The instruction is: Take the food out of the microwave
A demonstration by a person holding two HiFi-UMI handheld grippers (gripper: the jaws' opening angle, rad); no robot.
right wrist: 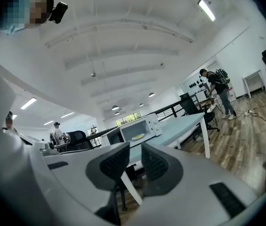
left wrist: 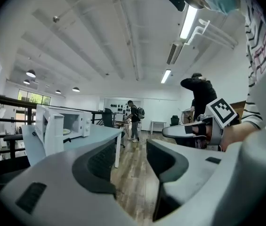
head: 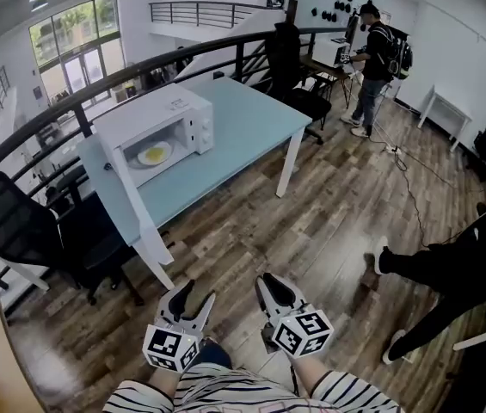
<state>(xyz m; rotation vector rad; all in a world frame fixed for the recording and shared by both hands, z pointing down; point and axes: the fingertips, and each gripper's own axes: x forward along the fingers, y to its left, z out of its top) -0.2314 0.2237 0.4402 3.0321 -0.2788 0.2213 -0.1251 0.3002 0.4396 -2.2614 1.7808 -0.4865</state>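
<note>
Left gripper point(left wrist: 132, 155), own view: jaws wide apart, nothing between them, only wood floor point(left wrist: 135, 178) shows through the gap. Touching nothing. Microwave point(left wrist: 74, 123) sits far left on the table point(left wrist: 102, 134), door point(left wrist: 52, 133) swung open. Plate point(left wrist: 66, 131) just visible inside, too small for detail. Right gripper's marker cube shows at right, held level beside this one.

Right gripper point(right wrist: 135, 161), own view: jaws nearly together, a thin slit left between the pads, nothing in it. Not touching anything. Microwave is straight ahead past the jaw tips, well apart, cavity open toward the camera. Plate lies flat on the cavity floor, pale with something yellow on it. Table runs off to the right, and a person with a backpack point(right wrist: 220, 91) stands at its far end.

Head view: both grippers held low at the bottom centre, side by side, pointing toward the table, well short of it. Left jaws spread in a V, right jaws close to each other. Microwave stands on the table's left end, white, with the door hanging open at its left side. Plate with yellow food is inside, centred, still in the cavity. Black chairs point(head: 45, 231) stand left of the table, railing point(head: 139, 71) behind it.
</note>
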